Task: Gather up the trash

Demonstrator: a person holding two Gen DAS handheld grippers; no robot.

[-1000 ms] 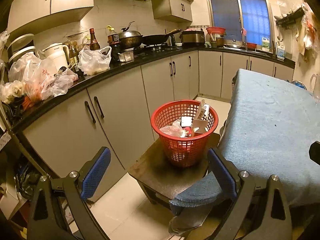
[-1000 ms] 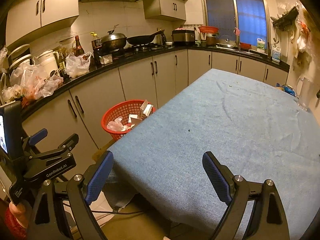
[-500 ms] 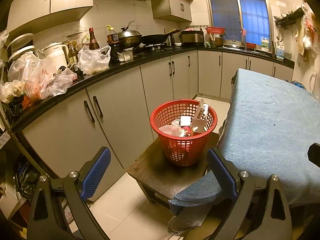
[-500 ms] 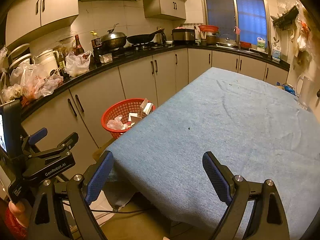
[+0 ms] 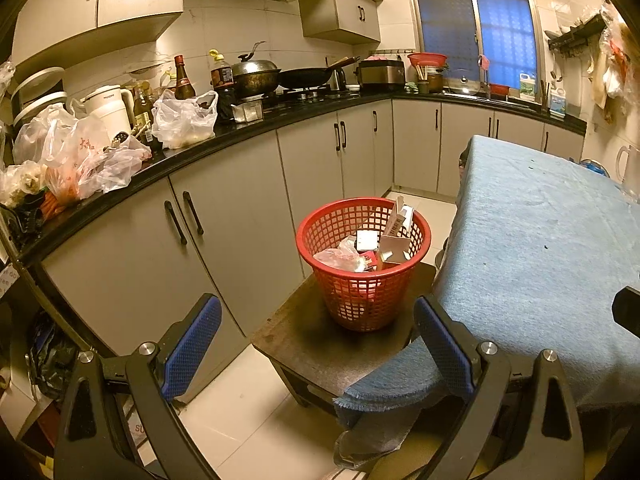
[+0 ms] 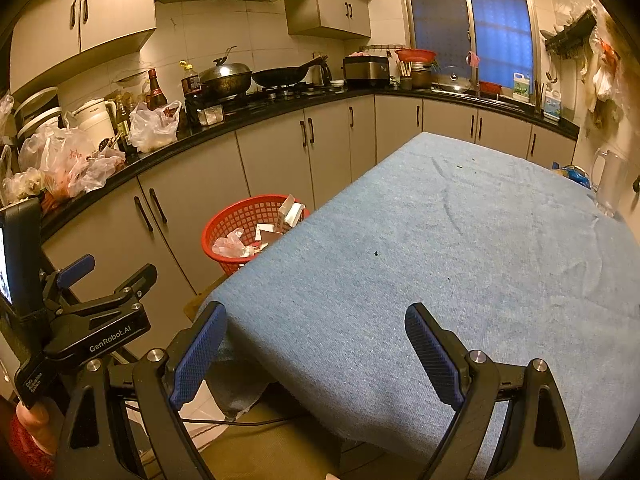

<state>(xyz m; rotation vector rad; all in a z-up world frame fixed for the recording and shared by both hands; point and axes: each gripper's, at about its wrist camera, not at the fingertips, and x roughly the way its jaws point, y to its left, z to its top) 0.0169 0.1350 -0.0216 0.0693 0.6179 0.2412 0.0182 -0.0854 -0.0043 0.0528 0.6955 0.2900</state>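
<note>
A red mesh basket [image 5: 362, 276] stands on a dark low stool [image 5: 320, 344] beside the table; it holds cartons, paper scraps and a crumpled plastic bag [image 5: 338, 256]. It also shows in the right wrist view [image 6: 236, 220]. My left gripper [image 5: 318, 344] is open and empty, hanging in front of the basket, apart from it. My right gripper [image 6: 316, 352] is open and empty over the near edge of the blue-clothed table [image 6: 460, 240]. The left gripper's body [image 6: 92, 320] shows at the left of the right wrist view.
A black counter [image 5: 240, 128] over grey cabinets runs along the left and back, with plastic bags [image 5: 184, 120], bottles, a kettle and pans. A clear jug [image 6: 608, 180] stands at the table's far right. Tiny dark specks [image 6: 376, 254] lie on the cloth.
Both views shift only slightly; the basket sits a little lower left in the left wrist view. Both grippers stay open and empty.
</note>
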